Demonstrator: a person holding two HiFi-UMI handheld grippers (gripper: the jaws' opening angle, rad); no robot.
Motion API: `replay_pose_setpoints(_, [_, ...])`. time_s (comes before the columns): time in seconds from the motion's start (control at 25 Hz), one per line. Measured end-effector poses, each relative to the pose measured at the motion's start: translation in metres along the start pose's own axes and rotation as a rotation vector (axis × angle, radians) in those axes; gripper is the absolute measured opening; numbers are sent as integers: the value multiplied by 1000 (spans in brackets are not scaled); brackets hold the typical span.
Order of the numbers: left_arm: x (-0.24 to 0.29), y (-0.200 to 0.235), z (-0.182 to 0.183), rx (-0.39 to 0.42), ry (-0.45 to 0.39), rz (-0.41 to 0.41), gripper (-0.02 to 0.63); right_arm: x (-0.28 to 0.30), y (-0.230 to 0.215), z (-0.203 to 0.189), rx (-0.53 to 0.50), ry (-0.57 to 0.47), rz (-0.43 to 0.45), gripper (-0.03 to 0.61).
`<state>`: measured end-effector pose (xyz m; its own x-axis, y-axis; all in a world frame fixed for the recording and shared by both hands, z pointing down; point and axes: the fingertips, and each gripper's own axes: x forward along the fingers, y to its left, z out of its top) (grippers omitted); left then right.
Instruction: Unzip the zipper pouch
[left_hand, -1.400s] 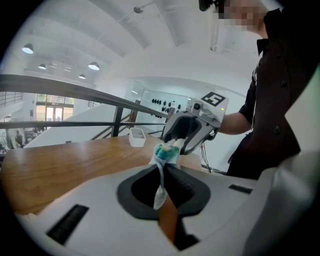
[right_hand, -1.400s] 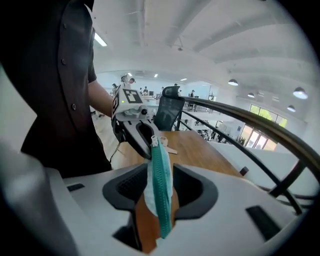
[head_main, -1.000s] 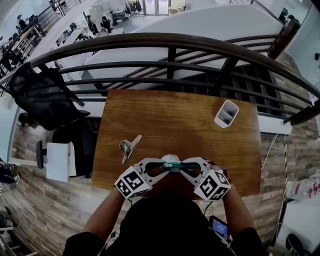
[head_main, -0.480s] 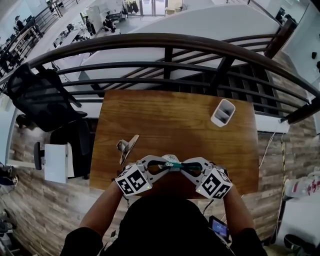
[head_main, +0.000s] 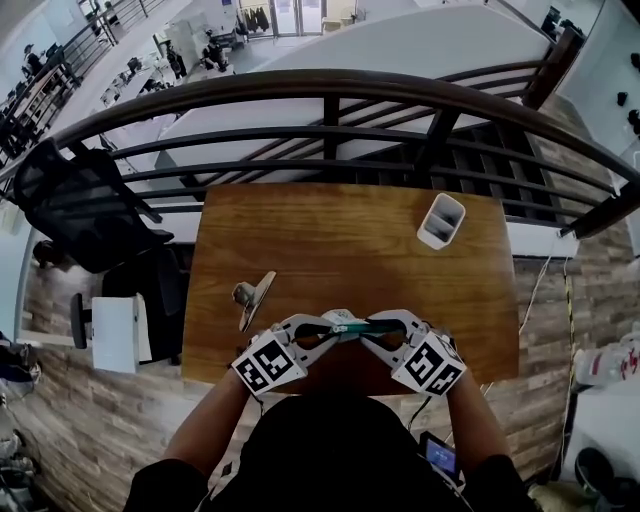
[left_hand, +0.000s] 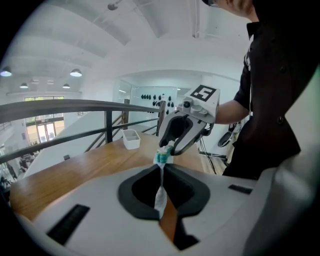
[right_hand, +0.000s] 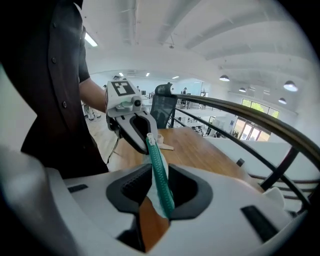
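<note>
Jaws first: those of the left gripper have just clamped right down on one end of the pouch, with thin white cloth pinched edge-on between them. Those of the right gripper have just been easing apart and now stand narrow. The teal zipper lies between them with a sliver of counter showing beside it, so I'd call that a loose cradle, not a pinch. The pouch spans the two grippers in the air over the counter's near edge, close to the person.

It looks light, soft and floppy. The zipper is the only firm line in it, and the cloth would likely bunch if tugged sideways. I'd pinch the cloth right beside the zipper's end with one gripper and take the small pale pull with the other. Its long axis runs straight from one gripper to the other, roughly along the counter's near edge. The zipper side faces up, and the pull sits at the left gripper's end.
</note>
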<state>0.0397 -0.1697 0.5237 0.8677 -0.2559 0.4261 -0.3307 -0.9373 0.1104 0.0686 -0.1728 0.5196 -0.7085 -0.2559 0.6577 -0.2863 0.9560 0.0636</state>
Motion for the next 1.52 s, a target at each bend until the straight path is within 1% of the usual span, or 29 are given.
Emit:
replay_pose_setpoints(0.12, [0, 7, -1, -31, -9, 39, 18, -10, -1, 15, 73, -71, -25, 94])
replay_pose_setpoints(0.16, [1, 9, 0, -39, -11, 48, 17, -13, -1, 20, 93, -93, -39, 82])
replay_pose_setpoints(0.24, [2, 10, 0, -49, -15, 51, 17, -17, 0, 29, 135, -130, -57, 58])
replay_pose_setpoints(0.28, [3, 9, 0, -49, -15, 47, 17, -16, 1, 33, 154, -141, -59, 60])
replay_pose_setpoints(0.48, [1, 4, 1, -16, -3, 44, 17, -5, 7, 39, 222, -133, -72, 55])
replay_pose_setpoints(0.72, [-6, 1, 3, 1, -12, 54, 17, 2, 19, 47, 308, -167, -26, 60])
replay_pose_setpoints(0.8, [-9, 1, 5, 9, -13, 59, 17, 3, 20, 49, 323, -171, -32, 67])
replay_pose_setpoints(0.88, [-9, 0, 5, 30, -1, 62, 17, 4, 20, 48, 355, -173, -25, 87])
replay_pose_setpoints(1.08, [-5, -6, -2, 109, 45, 55, 17, 9, 20, 46, 513, -187, 40, 158])
replay_pose_setpoints(1.16, [-5, -8, -4, 125, 50, 46, 17, 11, 19, 45, 583, -194, 48, 160])
replay_pose_setpoints(1.24, [-4, -9, -5, 123, 49, 43, 16, 11, 17, 44, 635, -197, 54, 155])
replay_pose_setpoints(1.28, [-3, -8, -5, 117, 47, 43, 16, 10, 16, 44, 645, -194, 56, 155])
replay_pose_setpoints(1.36, [-2, -6, -4, 101, 43, 43, 16, 8, 15, 43, 629, -175, 46, 160])
replay_pose_setpoints(1.44, [0, -5, -2, 97, 43, 43, 15, 8, 13, 41, 606, -145, 18, 164])
replay_pose_setpoints(1.52, [1, -5, -2, 99, 43, 40, 15, 10, 11, 40, 608, -122, -6, 164])
